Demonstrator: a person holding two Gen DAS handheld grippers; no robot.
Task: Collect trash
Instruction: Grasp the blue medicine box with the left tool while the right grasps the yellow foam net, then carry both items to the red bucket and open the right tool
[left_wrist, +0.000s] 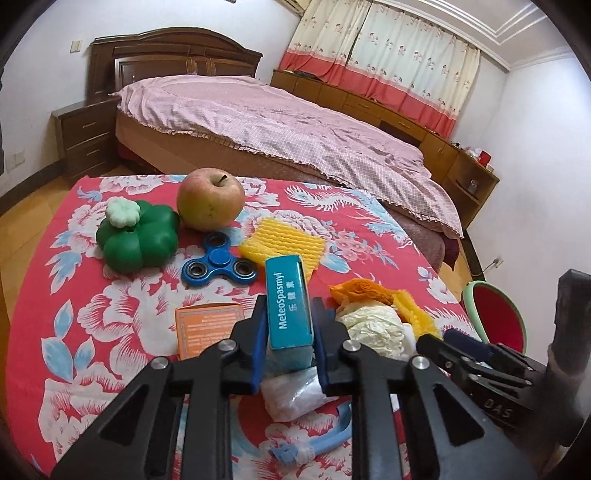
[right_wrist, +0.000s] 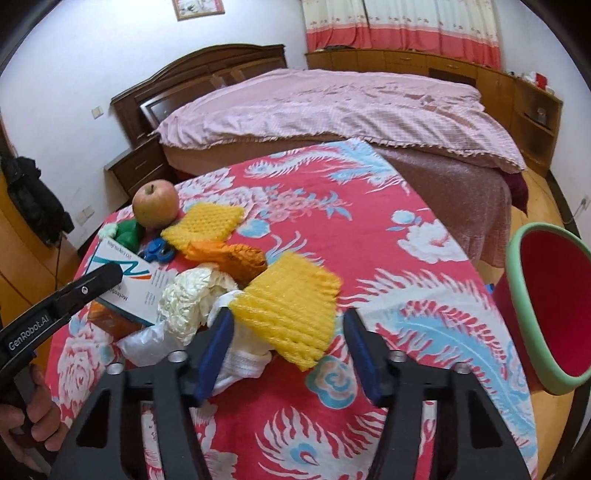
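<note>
The left tool (left_wrist: 290, 314) is clamped on an upright teal cardboard medicine box (left_wrist: 290, 306) above the red floral-clothed worktop (left_wrist: 92, 295). The right tool (right_wrist: 288, 343) stands partly open around a yellow foam fruit net (right_wrist: 291, 314); only its left pad seems to touch the net.

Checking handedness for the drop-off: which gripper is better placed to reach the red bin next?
Right, probably. The red bin sits at the table's right edge, beside the right gripper, which straddles a yellow foam net. The left gripper, shut on the teal box, is farther away.
</note>
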